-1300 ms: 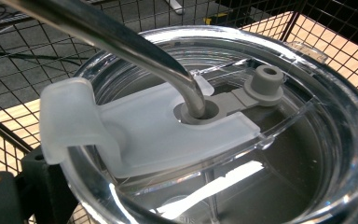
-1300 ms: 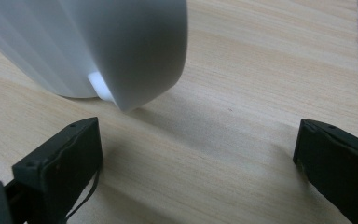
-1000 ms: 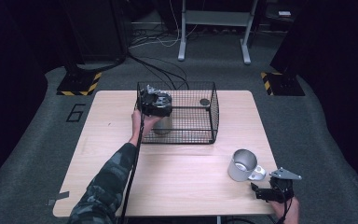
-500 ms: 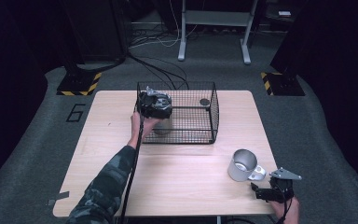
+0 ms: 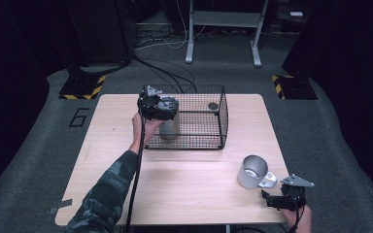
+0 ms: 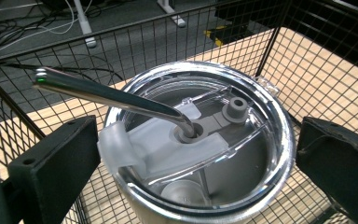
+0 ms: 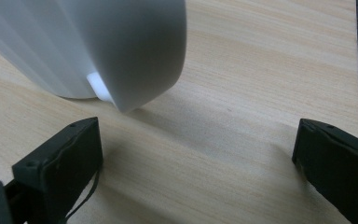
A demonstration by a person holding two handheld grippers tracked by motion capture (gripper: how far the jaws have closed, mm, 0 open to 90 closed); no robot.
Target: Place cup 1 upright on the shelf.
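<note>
Steel tumbler (image 6: 200,154) is seen standing upright inside the wire basket (image 5: 209,138), at its left near corner, with a clear lid (image 6: 205,140) seated on its rim and a metal straw (image 6: 107,93) rising at a slant through the lid's middle hole. The left gripper (image 5: 161,108) is held over the tumbler's top, and in the left gripper view its jaws are spread wide to either side of the rim, gripping nothing. The step in hand is judged to be either a grasp or a release of the tumbler in the basket; which of the two cannot be told. If a grasp is meant, the jaws should be lowered evenly past the lid so that the steel wall below is clamped rather than the plastic rim, and the straw should be kept out of their path, since a knock could tip it or lift the lid. If a withdrawal is meant, the gripper should be raised straight up so that the basket's wires are not caught. At the right near edge of the table (image 5: 175,194), the right gripper (image 5: 284,199) rests with jaws parted and empty, just beside a steel mug (image 5: 251,171).
</note>
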